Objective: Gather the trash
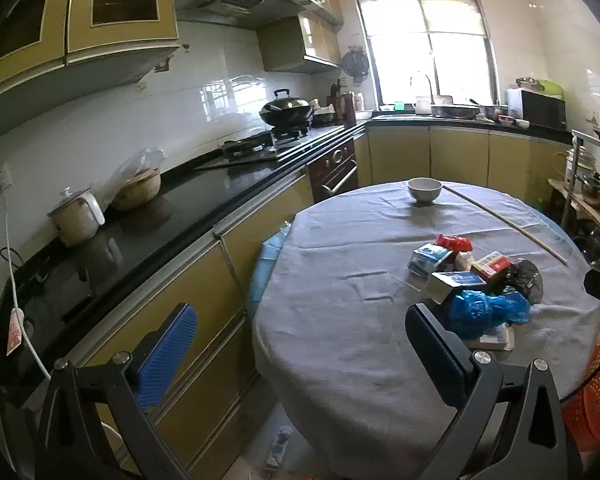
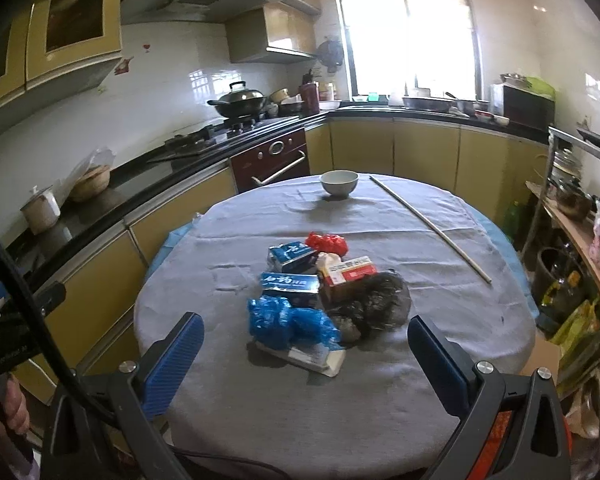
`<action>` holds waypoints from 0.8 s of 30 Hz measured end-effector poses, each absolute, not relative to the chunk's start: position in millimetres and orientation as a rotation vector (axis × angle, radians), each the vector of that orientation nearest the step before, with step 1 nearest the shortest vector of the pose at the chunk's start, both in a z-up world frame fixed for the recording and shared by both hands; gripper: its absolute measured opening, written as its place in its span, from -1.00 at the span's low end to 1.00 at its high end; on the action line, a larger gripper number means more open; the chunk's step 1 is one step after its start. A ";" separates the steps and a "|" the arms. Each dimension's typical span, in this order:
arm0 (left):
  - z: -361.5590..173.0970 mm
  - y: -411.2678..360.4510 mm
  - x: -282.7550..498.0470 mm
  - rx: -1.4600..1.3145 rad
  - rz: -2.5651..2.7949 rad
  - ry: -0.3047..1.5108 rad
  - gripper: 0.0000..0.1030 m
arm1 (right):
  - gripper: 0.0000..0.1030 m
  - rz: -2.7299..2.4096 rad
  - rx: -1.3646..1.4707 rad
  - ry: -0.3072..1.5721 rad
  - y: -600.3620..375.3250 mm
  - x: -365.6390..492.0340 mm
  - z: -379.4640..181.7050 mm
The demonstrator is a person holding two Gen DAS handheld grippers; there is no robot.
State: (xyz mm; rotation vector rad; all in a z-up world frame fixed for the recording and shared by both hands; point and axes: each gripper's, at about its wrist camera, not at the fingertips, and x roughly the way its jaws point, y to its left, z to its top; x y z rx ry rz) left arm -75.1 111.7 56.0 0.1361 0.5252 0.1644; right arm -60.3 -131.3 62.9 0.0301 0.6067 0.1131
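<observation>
With both jaws wide and empty, you should lower the right gripper [image 2: 305, 354] squarely over the blue bag [image 2: 290, 322] on the surface [image 2: 340, 408], clear of neighbouring cartons.

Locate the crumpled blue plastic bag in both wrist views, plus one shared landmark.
Left wrist: blue plastic bag sits right of centre, lower half, at the near end of the trash pile, just beyond the right-hand finger of the left gripper.
Right wrist: blue plastic bag sits at centre, lower half, ahead of the open right gripper.
Shared landmark: the white bowl at the table's far edge.
</observation>
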 end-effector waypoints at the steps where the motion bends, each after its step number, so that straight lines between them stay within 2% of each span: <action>1: 55.7 113.5 -74.7 0.134 0.169 0.526 1.00 | 1.00 0.115 0.027 0.608 -129.3 -60.4 63.1; 24: 54.4 115.2 -74.0 0.135 0.171 0.538 1.00 | 1.00 0.128 0.030 0.602 -126.9 -58.5 60.5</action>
